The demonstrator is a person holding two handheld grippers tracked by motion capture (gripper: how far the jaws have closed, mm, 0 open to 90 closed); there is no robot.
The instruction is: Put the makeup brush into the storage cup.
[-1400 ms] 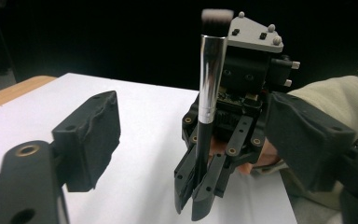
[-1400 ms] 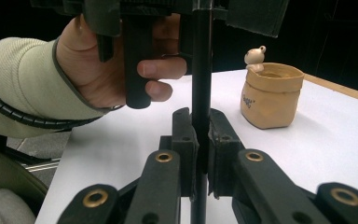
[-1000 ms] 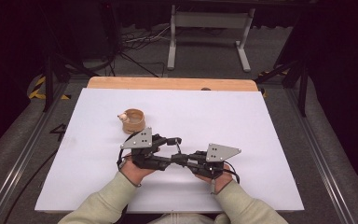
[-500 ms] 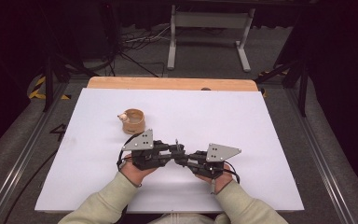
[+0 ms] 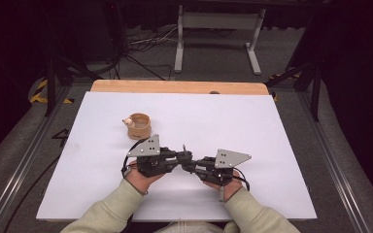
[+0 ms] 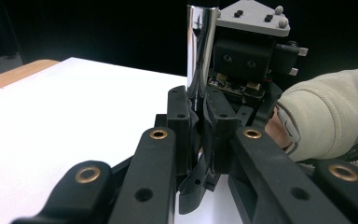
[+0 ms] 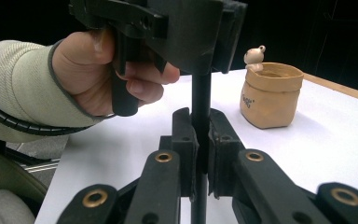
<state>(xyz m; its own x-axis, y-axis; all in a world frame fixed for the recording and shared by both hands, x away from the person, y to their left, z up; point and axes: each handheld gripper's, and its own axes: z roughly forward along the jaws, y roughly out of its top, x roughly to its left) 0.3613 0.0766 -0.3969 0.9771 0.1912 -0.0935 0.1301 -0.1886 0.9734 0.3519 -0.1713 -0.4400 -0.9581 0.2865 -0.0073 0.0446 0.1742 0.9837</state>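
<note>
High view: we list the left gripper [image 5: 182, 158] and right gripper [image 5: 188, 165] meeting tip to tip at table [image 5: 272, 145] centre. Both clamp one slim pen-like rod [image 6: 200, 51], chrome above and black below [image 7: 200, 107]; the left jaws have just been closing onto it. A tan pouch-shaped cup [image 5: 139, 125] sits at eleven o'clock, apart.

My wooden table [image 5: 175, 87], white sheet [image 5: 233, 121] spread over it, small tan pot [image 5: 139, 126] resting on the sheet's left half
</note>
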